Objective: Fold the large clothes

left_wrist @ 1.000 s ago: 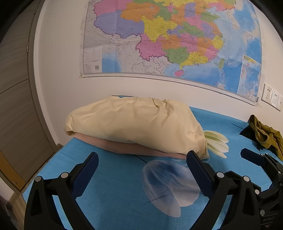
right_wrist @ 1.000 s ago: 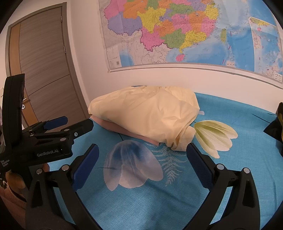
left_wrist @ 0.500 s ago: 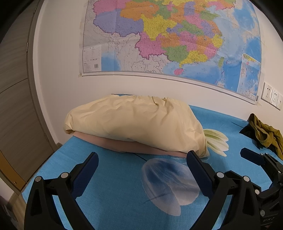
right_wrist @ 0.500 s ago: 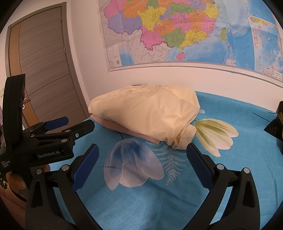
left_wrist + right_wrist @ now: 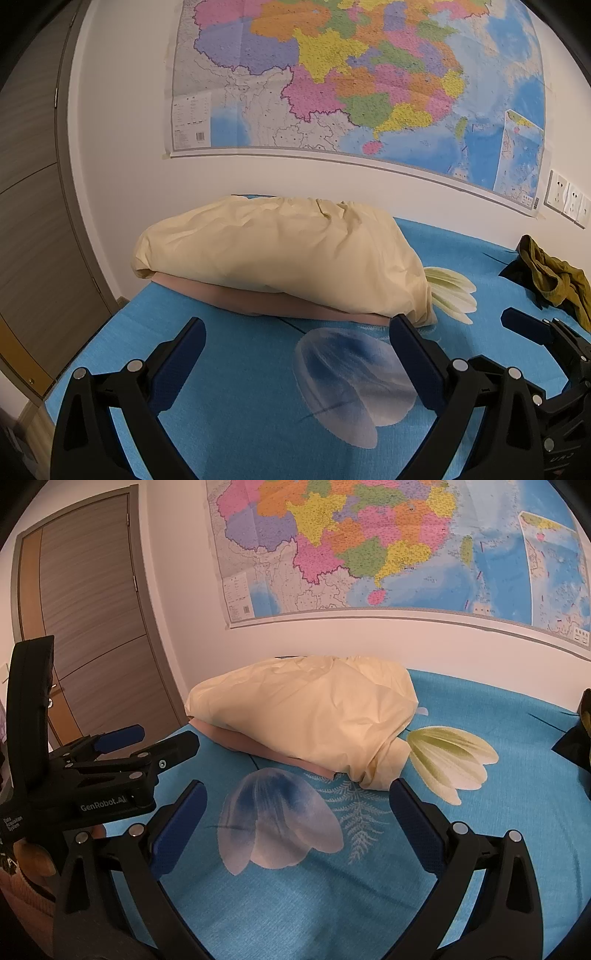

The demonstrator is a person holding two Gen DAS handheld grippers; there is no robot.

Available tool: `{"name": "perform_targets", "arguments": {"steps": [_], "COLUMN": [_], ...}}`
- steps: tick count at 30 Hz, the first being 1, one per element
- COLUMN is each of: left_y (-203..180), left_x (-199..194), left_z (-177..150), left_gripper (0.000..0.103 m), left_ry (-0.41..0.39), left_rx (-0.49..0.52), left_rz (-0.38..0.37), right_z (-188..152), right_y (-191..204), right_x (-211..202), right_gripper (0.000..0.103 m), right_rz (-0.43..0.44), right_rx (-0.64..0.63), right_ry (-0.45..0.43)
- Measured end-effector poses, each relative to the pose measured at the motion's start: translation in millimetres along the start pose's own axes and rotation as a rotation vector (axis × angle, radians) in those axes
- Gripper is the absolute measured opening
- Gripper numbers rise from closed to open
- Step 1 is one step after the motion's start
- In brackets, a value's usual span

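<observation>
A crumpled olive-green garment (image 5: 554,282) lies on the blue flowered bedsheet (image 5: 240,387) at the far right, with a dark piece beside it; only its dark edge (image 5: 580,738) shows in the right wrist view. My left gripper (image 5: 295,350) hovers open over the sheet with nothing between its fingers. My right gripper (image 5: 297,814) is also open and empty, close to the right of the left one. Both grippers are well short of the garment.
A cream pillow (image 5: 280,258) rests on a folded pink cloth (image 5: 258,299) near the wall. A large map (image 5: 351,81) hangs above. A brown door (image 5: 92,627) stands at the left, past the bed's edge. Wall sockets (image 5: 567,199) sit at the right.
Both views have shifted very slightly; the pillow sits a little higher in frame. Both grippers stay open and nothing on the bed has moved.
</observation>
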State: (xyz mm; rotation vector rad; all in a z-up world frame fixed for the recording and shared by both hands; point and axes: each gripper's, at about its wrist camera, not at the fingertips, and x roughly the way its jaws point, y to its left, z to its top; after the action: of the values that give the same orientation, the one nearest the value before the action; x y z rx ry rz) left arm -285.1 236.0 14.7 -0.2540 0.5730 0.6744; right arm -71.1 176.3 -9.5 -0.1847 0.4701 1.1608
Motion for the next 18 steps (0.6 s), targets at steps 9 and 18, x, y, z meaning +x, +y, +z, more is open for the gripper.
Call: {"name": "perform_targets", "arguments": {"steps": [9,18], "left_y": [-0.9,-0.6], "left_x": [-0.1,-0.1], "left_z": [-1.1,-1.5], "left_gripper": [0.096,0.096], "left_ry": [0.002,0.003], "left_rx": [0.001,0.001], "left_rz": [0.0,-0.003], "right_z": [-0.5,-0.6], "right_y": [0.2,0.5], "right_x": [1.0,-0.9], "right_gripper": [0.097,0.097], "right_rz": [0.001,0.006], "right_rx": [-0.004,-0.002], "right_ry": [0.001,-0.007]}}
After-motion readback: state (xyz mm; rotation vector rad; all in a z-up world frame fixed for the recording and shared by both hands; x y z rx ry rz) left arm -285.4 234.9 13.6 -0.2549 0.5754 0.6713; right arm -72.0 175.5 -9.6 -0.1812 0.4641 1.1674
